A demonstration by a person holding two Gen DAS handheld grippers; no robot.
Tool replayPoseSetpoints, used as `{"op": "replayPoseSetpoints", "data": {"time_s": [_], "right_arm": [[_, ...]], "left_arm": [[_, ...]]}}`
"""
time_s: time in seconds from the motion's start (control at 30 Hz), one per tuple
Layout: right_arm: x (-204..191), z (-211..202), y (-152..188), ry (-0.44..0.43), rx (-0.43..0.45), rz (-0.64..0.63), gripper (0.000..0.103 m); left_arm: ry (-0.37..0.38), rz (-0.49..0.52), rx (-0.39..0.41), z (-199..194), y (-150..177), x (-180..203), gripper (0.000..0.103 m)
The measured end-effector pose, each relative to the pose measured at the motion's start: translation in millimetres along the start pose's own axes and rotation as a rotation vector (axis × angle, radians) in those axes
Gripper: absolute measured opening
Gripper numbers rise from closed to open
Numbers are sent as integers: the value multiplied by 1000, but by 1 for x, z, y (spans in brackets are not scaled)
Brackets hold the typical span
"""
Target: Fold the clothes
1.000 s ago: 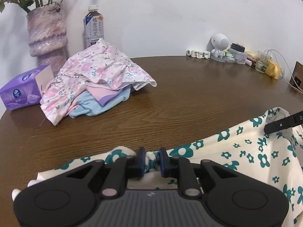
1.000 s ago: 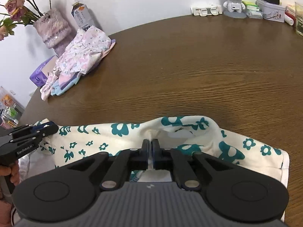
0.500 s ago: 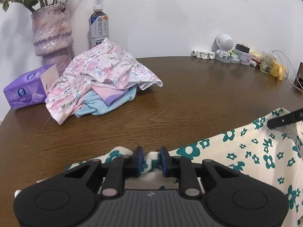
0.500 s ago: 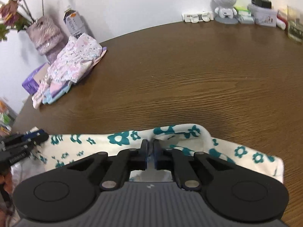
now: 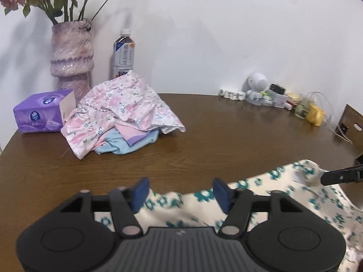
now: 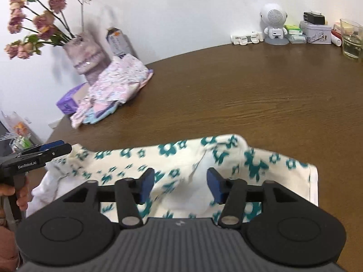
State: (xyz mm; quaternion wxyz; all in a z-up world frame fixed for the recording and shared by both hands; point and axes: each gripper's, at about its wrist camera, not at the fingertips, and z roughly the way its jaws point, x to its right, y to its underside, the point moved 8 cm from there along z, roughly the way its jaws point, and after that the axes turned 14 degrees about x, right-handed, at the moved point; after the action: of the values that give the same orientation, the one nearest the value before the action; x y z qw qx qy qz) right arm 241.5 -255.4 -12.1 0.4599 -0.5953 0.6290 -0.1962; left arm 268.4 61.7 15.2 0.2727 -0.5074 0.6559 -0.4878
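Two wrist views of a cream garment printed with teal flowers, lying in a folded band across the near edge of the round wooden worktop. The left gripper and the right gripper hang just above the cloth near its far fold. Both pairs of fingers are spreading apart; fabric lies under and between the blue pads, but neither pad presses on it, so the garment is released.

Handling, as a judgement: the cloth is thin, light and limp. It will sag, drag and crease instead of holding a shape, and a single layer may slip free of a shallow pinch. The best holds appear to be the two ends of a folded edge or a hem, taken well in so that all layers are caught, with both grippers lifting together.

Hidden or unclear: the black gripper bodies cover the near part of the garment in both views, and motion blur smears its print. The pale patch at centre may be a lining or the reverse side; this cannot be settled.

A heap of pink floral clothes rests well apart at the far left, beside a purple tissue box, a vase and a bottle.
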Motion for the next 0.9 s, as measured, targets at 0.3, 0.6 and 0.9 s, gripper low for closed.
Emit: {"op": "replayPoseSetpoints", "data": {"time_s": [0.3, 0.6, 0.9], "right_arm": [[-5, -39, 29, -7, 35, 30, 67], [-8, -67, 53, -12, 56, 57, 68], [-18, -98, 77, -31, 66, 59, 69]], "left_arm": [[21, -14, -20, -58, 19, 21, 80], [19, -63, -3, -101, 34, 37, 83], [82, -189, 6, -126, 67, 70, 83]]}}
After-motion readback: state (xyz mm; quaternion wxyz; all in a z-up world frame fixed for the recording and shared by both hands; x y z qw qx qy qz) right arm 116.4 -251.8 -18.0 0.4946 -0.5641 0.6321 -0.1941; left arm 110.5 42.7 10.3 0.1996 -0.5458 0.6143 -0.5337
